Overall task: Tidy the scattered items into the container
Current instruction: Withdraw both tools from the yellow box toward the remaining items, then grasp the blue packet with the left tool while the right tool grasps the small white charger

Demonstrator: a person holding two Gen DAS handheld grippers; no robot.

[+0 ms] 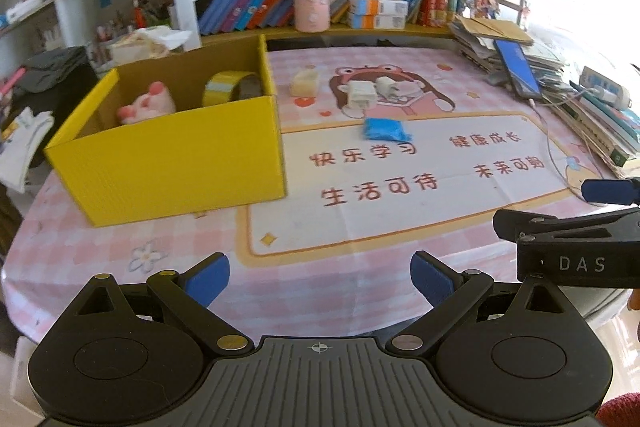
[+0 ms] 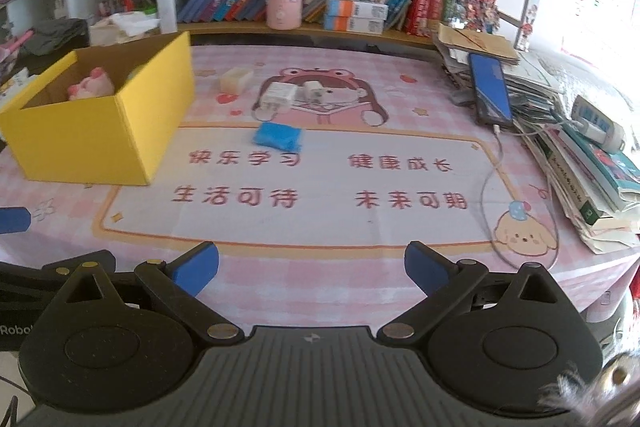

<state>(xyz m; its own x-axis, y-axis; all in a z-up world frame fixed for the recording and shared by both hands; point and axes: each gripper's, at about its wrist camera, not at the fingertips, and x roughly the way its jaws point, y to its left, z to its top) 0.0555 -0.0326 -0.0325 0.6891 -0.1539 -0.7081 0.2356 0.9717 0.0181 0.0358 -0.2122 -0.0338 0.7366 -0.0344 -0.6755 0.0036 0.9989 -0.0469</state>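
The yellow box (image 1: pixel 168 163) stands open-topped at the table's (image 1: pixel 400 227) left, its long axis running away from the cameras, and holds a pink plush pig (image 1: pixel 146 105) and a roll of yellow tape (image 1: pixel 232 89) standing on edge. Right of it on the pink mat lie a blue packet (image 1: pixel 386 129) (long side crosswise), two white chargers (image 1: pixel 370 91) side by side, and a pale block (image 1: pixel 304 84). All lie well ahead of the left gripper (image 1: pixel 320 279) and right gripper (image 2: pixel 312 269), both spread apart, holding nothing.
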